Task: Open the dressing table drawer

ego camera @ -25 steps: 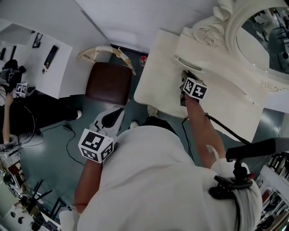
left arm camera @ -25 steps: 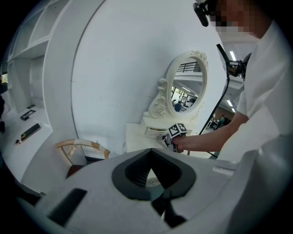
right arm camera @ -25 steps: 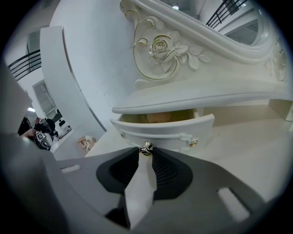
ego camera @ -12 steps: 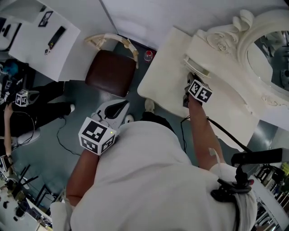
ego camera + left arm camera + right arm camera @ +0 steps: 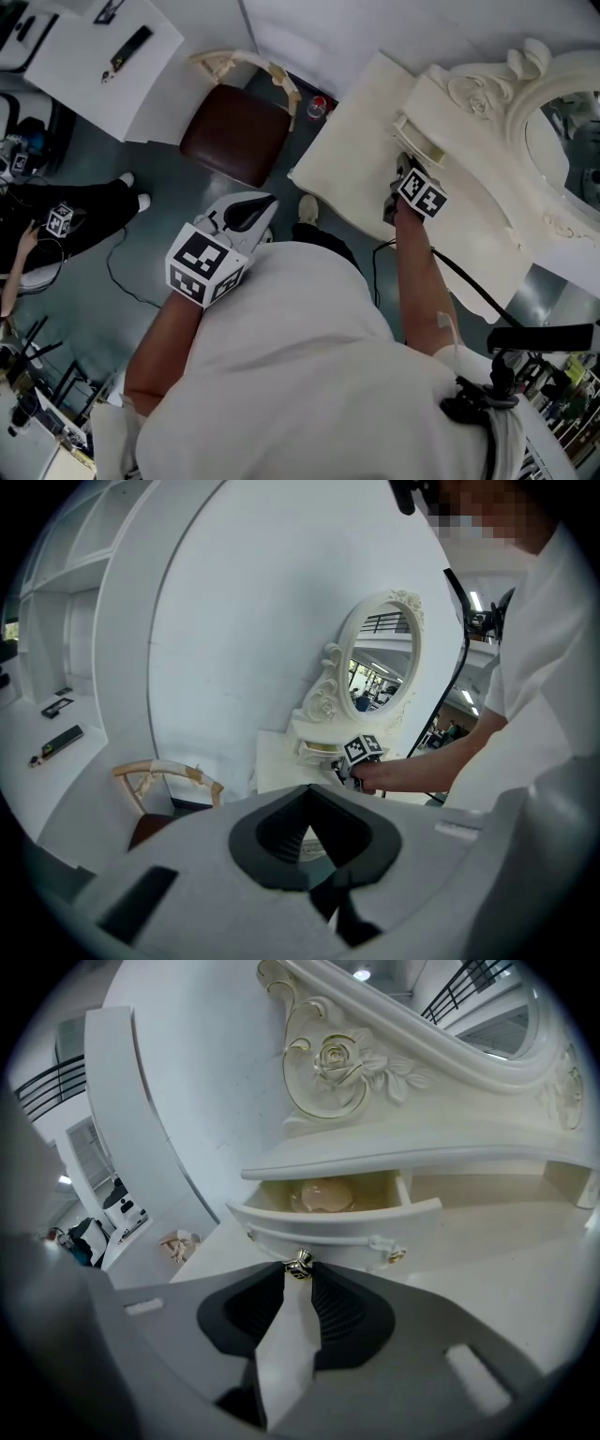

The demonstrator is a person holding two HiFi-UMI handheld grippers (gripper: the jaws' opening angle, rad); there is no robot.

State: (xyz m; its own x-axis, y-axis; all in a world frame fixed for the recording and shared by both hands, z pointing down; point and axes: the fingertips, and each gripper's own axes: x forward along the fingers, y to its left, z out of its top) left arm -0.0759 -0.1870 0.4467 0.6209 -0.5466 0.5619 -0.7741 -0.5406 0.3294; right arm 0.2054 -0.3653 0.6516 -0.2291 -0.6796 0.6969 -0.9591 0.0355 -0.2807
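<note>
The cream dressing table [image 5: 349, 169] carries a small drawer [image 5: 349, 1226] under its carved mirror frame. The drawer stands pulled out a little, and a pale rounded object [image 5: 322, 1194] shows inside. My right gripper [image 5: 298, 1269] is shut on the drawer's small metal knob [image 5: 299, 1262]; in the head view it [image 5: 401, 176] sits at the drawer [image 5: 419, 142]. My left gripper [image 5: 269, 201] hangs beside my body over the floor, away from the table. Its jaws [image 5: 309, 794] meet at the tips and hold nothing.
A brown-seated chair [image 5: 234, 139] stands left of the table. A white counter [image 5: 103, 66] with dark items is at the far left. A seated person in dark clothes [image 5: 66, 220] is beyond it. The oval mirror [image 5: 567, 141] rises behind the drawer. Cables lie on the floor.
The head view has swung, so the table and chair sit further right and up. The right gripper stays on the knob; the left gripper barely moves.
</note>
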